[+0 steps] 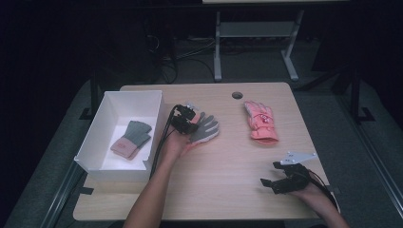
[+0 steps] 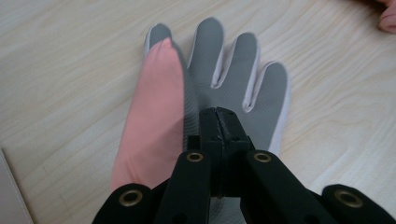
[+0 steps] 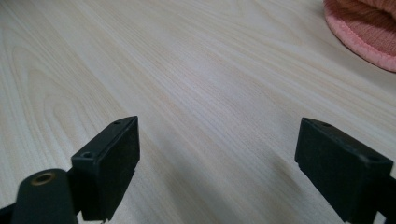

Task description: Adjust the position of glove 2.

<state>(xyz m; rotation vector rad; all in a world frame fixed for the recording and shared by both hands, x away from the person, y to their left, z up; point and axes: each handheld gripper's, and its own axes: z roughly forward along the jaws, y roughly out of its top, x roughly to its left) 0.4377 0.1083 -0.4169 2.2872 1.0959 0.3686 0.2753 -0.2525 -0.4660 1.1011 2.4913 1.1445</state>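
Observation:
A grey-palmed glove [image 1: 207, 128] with white edging lies palm up on the wooden table, its fingers pointing away; in the left gripper view a pink flap of the glove [image 2: 152, 116] is folded over its left side. My left gripper [image 1: 192, 126] is shut, its jaws pressed together on the palm fabric [image 2: 219, 113]. A pink knitted glove [image 1: 260, 121] lies at the far right of the table, and its cuff [image 3: 364, 35] appears in the top corner of the right gripper view. My right gripper [image 1: 270, 174] rests near the front right edge, open over bare wood [image 3: 217, 154].
A white open box [image 1: 102, 118] stands at the table's left edge with a grey and pink glove [image 1: 132, 138] inside. A round cable hole [image 1: 237, 95] sits near the far edge. Cables trail from the left gripper beside the box.

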